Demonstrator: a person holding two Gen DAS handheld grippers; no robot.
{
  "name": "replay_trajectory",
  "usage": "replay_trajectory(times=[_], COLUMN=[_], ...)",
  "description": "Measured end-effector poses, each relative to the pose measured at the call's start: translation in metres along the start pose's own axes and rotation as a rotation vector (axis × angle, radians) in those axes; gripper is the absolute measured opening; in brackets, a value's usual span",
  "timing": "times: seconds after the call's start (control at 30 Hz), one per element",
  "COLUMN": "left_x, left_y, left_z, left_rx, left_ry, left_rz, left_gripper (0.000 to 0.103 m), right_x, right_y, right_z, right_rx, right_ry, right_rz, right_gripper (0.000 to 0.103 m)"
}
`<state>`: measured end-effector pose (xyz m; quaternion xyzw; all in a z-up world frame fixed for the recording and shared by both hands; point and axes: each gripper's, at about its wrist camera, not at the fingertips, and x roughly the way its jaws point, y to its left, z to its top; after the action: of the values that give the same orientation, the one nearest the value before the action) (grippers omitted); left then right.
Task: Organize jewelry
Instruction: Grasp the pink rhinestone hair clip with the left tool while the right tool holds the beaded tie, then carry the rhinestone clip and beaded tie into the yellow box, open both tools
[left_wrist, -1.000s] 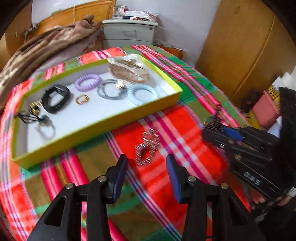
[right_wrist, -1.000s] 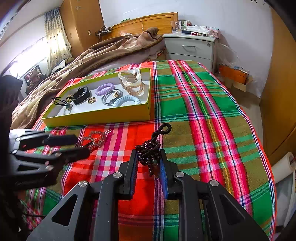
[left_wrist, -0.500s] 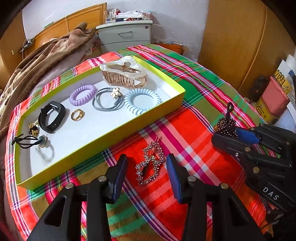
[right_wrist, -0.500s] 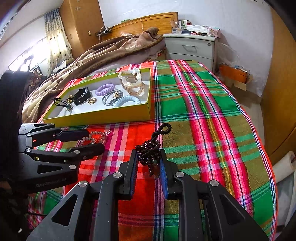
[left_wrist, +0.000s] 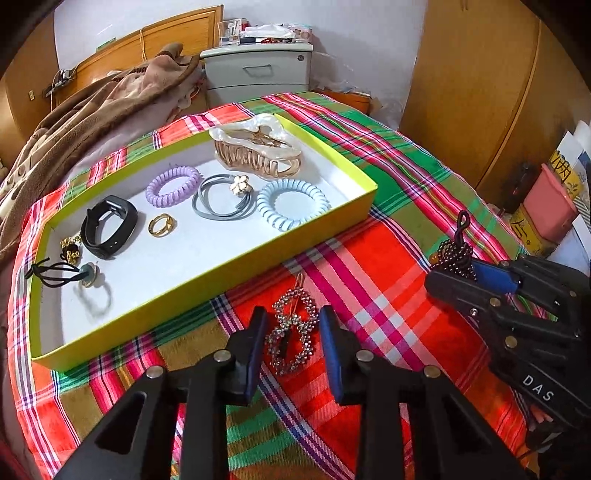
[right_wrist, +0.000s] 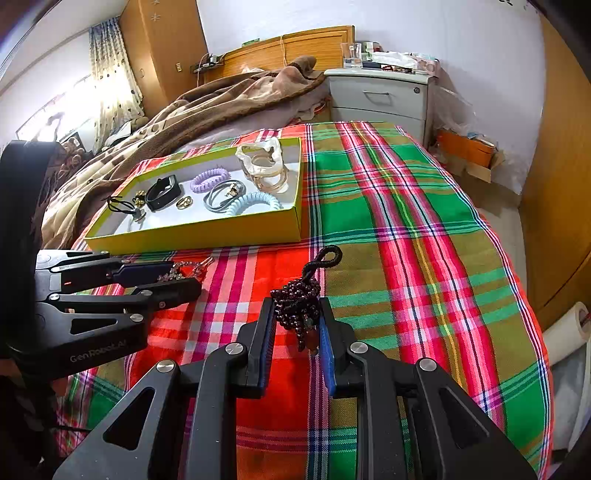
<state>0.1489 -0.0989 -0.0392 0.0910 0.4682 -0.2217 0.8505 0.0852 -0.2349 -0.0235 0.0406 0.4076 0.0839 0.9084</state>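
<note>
A rhinestone hair clip (left_wrist: 295, 323) (right_wrist: 181, 267) lies on the plaid bedcover in front of a yellow-green tray (left_wrist: 221, 273) (right_wrist: 207, 234). My left gripper (left_wrist: 291, 332) (right_wrist: 184, 277) is lowered over the clip. Its jaws are closing with the clip between them, and the pads stand just off its sides. My right gripper (right_wrist: 295, 325) (left_wrist: 450, 275) hovers to the right, shut on a dark beaded bracelet (right_wrist: 295, 299) (left_wrist: 454, 254) whose cord loop sticks up. In the tray lie a pearly claw clip (left_wrist: 258, 147), coil hair ties, a gold ring (left_wrist: 162, 223) and a black band (left_wrist: 109, 225).
A brown blanket (left_wrist: 92, 110) is heaped behind the tray. A grey nightstand (left_wrist: 258, 70) stands at the bed's head, and a wooden wardrobe (left_wrist: 480, 92) on the right. A pink box (left_wrist: 546, 214) and a paper roll (right_wrist: 565, 332) sit beside the bed.
My left gripper has come down and forward until the hair clip sits between its fingers, and its jaws have narrowed. The right gripper has kept still with the bracelet.
</note>
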Motion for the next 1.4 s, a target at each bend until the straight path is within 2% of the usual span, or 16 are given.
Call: replay_trajectory(times=[0.33, 0.8, 1.4], left_x=[-0.009, -0.034, -0.069], left_y=[0.012, 0.026, 0.086], left_z=[-0.002, -0.008, -0.007], left_rx=[-0.053, -0.104, -0.211], left_ry=[-0.018, -0.071, -0.154], left_rz=[-0.018, 0.001, 0.089], left_gripper=[0.029, 0.029, 0.029], right_x=[-0.003, -0.010, 0.002], right_y=[0.002, 0.015, 0.058], right_z=[0.002, 0.012, 0.053], right_rx=[0.002, -0.020, -0.102], right_ry=[-0.016, -0.055, -0.105], right_rz=[-0.011, -0.001, 0.067], right_gripper=[0.022, 0.022, 0.022])
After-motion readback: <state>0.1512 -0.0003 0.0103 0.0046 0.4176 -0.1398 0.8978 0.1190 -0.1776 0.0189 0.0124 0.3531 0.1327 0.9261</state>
